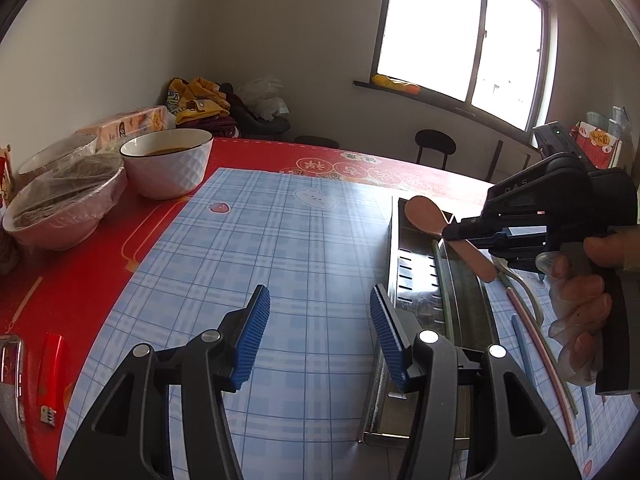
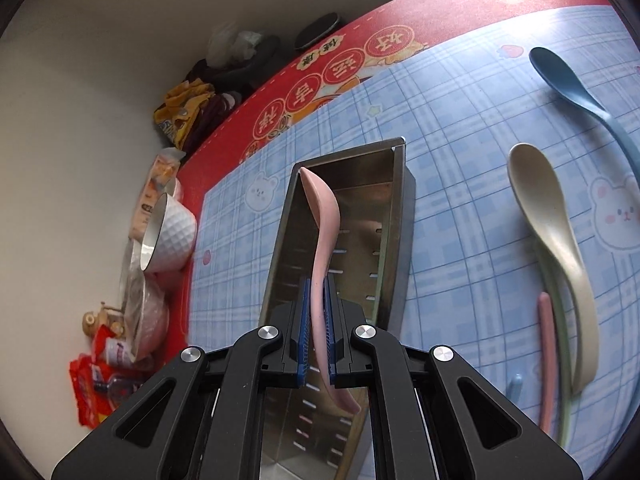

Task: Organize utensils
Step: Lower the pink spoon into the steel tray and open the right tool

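the right gripper (image 2: 316,336) is clamping the pink spoon (image 2: 322,240) by its handle, pads pressed flat on both sides, and is holding it over the steel tray (image 2: 394,216), bowl pointing to the far end. the left gripper (image 1: 320,336) is standing wide apart and carrying nothing, hovering just left of the tray's near end. to do this step well, i judge the spoon should be lowered lengthwise along the tray so the bowl is clearing the far wall, then let go only once it is resting on the slotted floor. a green chopstick (image 1: 440,276) is already lying in there. the cream spoon (image 2: 548,224), blue spoon (image 2: 568,80) and a pink chopstick (image 2: 546,360) are waiting on the mat (image 2: 460,128) to the right.
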{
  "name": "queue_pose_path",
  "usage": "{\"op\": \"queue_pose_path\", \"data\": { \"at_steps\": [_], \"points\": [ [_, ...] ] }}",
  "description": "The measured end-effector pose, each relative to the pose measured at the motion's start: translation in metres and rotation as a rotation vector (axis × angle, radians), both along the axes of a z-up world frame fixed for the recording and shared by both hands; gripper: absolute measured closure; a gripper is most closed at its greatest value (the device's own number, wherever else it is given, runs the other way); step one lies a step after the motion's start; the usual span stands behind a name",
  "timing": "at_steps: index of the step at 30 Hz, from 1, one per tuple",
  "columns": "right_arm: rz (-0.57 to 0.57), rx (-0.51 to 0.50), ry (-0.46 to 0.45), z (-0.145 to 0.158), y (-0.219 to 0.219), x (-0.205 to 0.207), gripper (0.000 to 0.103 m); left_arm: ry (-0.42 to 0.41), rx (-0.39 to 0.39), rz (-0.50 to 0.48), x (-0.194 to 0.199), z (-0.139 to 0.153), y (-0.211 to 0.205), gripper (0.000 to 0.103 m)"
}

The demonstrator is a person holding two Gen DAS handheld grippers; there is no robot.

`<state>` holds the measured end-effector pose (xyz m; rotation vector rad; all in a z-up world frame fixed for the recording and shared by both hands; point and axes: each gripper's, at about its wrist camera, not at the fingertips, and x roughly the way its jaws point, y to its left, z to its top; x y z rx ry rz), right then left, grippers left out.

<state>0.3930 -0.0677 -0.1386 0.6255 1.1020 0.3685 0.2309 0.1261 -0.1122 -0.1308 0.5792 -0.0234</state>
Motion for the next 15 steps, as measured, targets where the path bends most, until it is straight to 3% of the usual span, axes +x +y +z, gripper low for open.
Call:
{"op": "queue_pose_path", "data": {
  "at_steps": [9,15],
  "points": [
    [0.043,-0.001,0.032,-0.010,0.011,0.002,0.094,0.010,0.000,0.005,0.002,-0.001,0.001,0.052],
    [0.102,-0.057,-0.110,0.012,-0.013,-0.013,0.094,0.014,0.004,0.019,0.004,-0.001,0.002,0.052]
  ]
}}
